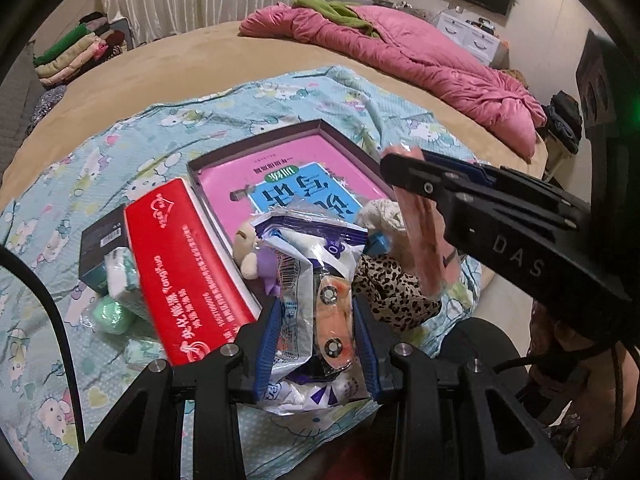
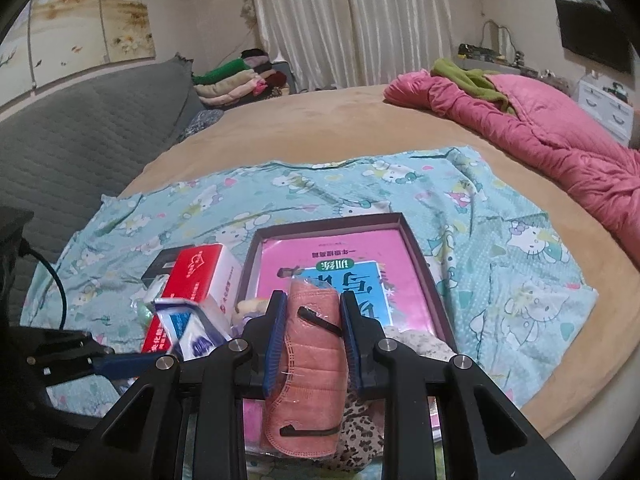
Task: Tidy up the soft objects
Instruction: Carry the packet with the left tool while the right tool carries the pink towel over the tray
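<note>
My left gripper (image 1: 316, 320) is shut on a crinkled white and blue plastic packet (image 1: 308, 280) and holds it above the near end of the shallow box (image 1: 256, 140) with a pink book inside. My right gripper (image 2: 314, 320) is shut on a wrapped pink face mask (image 2: 310, 364) and holds it over the same box (image 2: 412, 240); it shows from the side in the left wrist view (image 1: 404, 168). A small plush toy (image 1: 250, 252), a leopard-print cloth (image 1: 392, 292) and a cream fuzzy item (image 1: 380, 212) lie in the box.
A red tissue box (image 1: 188, 264) leans on the box's left edge, with a dark box (image 1: 100, 252), a tissue pack (image 1: 124, 276) and a green ball (image 1: 114, 314) beside it. All sit on a Hello Kitty sheet (image 2: 500, 240) on a bed. A pink duvet (image 2: 560, 136) lies far right.
</note>
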Demonstrator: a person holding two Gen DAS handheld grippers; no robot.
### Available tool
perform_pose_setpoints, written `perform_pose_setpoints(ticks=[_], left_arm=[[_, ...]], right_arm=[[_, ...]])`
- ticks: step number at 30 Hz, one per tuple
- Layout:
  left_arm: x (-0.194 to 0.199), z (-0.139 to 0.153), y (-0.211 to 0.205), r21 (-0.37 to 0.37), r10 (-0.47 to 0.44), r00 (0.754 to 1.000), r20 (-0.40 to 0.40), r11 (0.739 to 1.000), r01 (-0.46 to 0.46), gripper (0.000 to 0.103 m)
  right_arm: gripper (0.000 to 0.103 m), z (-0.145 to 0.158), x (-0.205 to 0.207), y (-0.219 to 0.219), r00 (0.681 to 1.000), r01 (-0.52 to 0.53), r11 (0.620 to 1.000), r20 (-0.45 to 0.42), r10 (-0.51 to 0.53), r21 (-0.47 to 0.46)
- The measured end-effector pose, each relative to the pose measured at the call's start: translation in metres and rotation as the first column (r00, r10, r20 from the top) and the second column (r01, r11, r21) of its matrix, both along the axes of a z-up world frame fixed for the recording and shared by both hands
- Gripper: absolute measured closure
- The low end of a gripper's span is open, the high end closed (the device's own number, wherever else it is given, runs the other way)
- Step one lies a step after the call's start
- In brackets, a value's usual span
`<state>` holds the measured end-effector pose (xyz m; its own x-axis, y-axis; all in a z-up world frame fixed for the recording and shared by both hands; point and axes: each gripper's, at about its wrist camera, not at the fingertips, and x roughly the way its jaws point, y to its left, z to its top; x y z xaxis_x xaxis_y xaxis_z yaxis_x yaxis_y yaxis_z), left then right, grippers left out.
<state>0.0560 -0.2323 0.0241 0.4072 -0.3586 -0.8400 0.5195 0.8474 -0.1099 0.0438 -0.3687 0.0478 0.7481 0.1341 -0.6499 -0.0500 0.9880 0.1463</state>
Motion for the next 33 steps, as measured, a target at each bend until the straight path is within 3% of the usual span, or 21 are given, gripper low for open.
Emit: perform_pose_setpoints(ticks=[33], left_arm=[[0.011, -0.048, -0.044, 0.062, -0.063, 0.995, -0.078, 0.996, 0.068, 0.066]], right_arm=[[0.075, -0.030, 0.010, -0.027, 0.998, 0.044, 0.998, -0.047, -0.042, 0.053]])
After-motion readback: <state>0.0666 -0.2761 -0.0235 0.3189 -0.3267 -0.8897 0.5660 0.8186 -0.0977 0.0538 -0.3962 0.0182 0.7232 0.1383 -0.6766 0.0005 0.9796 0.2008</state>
